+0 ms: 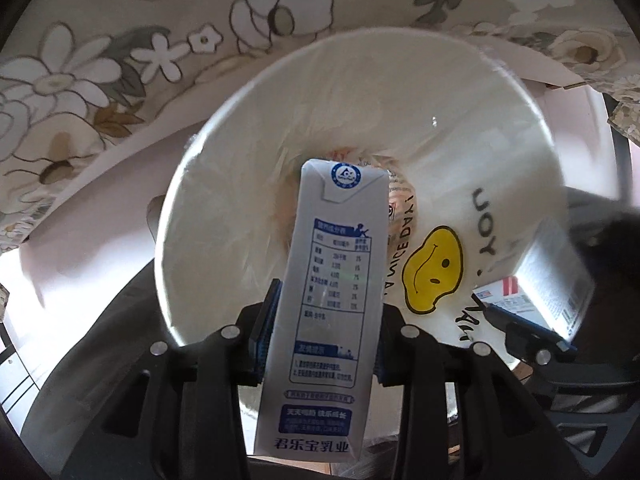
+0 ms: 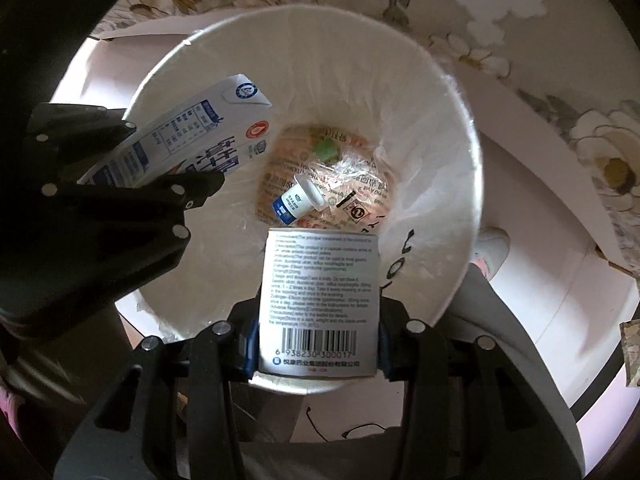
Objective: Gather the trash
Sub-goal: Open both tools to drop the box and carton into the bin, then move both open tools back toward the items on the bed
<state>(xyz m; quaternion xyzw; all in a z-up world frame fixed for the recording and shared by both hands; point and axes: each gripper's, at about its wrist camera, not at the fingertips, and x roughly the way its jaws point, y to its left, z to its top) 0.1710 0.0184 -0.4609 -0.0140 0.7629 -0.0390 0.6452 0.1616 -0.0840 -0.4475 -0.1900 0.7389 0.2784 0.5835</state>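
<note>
A white and blue milk carton (image 1: 328, 300) stands upright between the pads of my left gripper (image 1: 326, 320), which is shut on it. It hangs over the mouth of a white bin (image 1: 224, 120) lined with a smiley-face bag. My right gripper (image 2: 318, 340) is shut on a white medicine box (image 2: 320, 300) with a barcode, held over the same bin (image 2: 460, 128). In the right wrist view the left gripper (image 2: 132, 160) holds the milk carton (image 2: 188, 140) tilted over the bin's left rim. At the bin's bottom lie a small white-capped bottle (image 2: 298, 198) and a printed plastic wrapper (image 2: 360, 184).
A floral tablecloth (image 1: 80, 60) hangs over the table edge just beyond the bin, also seen in the right wrist view as the same tablecloth (image 2: 520, 20). A person's grey leg (image 2: 500, 320) and a white shoe (image 2: 494, 246) are beside the bin's right side.
</note>
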